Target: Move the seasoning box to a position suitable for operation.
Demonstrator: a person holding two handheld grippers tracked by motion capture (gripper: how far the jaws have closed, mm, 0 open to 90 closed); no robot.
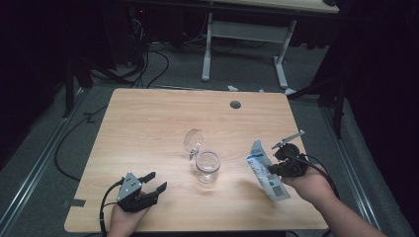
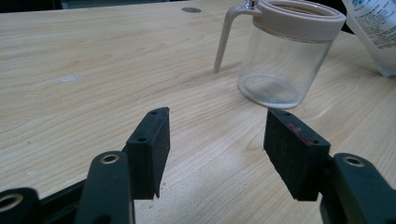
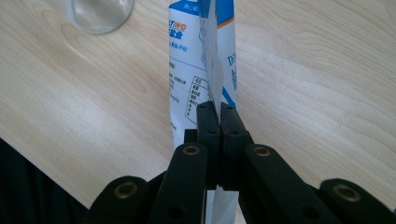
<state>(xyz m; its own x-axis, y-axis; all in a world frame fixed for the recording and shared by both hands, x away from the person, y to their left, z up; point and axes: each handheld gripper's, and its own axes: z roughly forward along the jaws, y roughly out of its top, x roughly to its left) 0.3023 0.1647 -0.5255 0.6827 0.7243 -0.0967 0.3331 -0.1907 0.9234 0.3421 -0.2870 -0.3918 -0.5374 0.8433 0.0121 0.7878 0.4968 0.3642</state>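
A clear glass jar [image 1: 207,166] with its hinged lid [image 1: 193,138] flipped open stands near the middle of the table; its beige rim and empty bottom show close up in the left gripper view [image 2: 286,51]. My left gripper [image 1: 155,181] rests open at the near left edge, jaws pointing at the jar, nothing between them [image 2: 217,140]. My right gripper [image 1: 269,169] is shut on the edge of a white and blue printed pouch [image 1: 267,170], held up to the right of the jar. The pouch [image 3: 201,60] hangs down from the jaws [image 3: 218,109] over the tabletop.
The wooden table [image 1: 148,123] has a round cable hole [image 1: 235,104] at the back. Behind it, on the floor, lie cables [image 1: 148,64] and the white legs of another desk [image 1: 281,59]. Dark surroundings close in on both sides.
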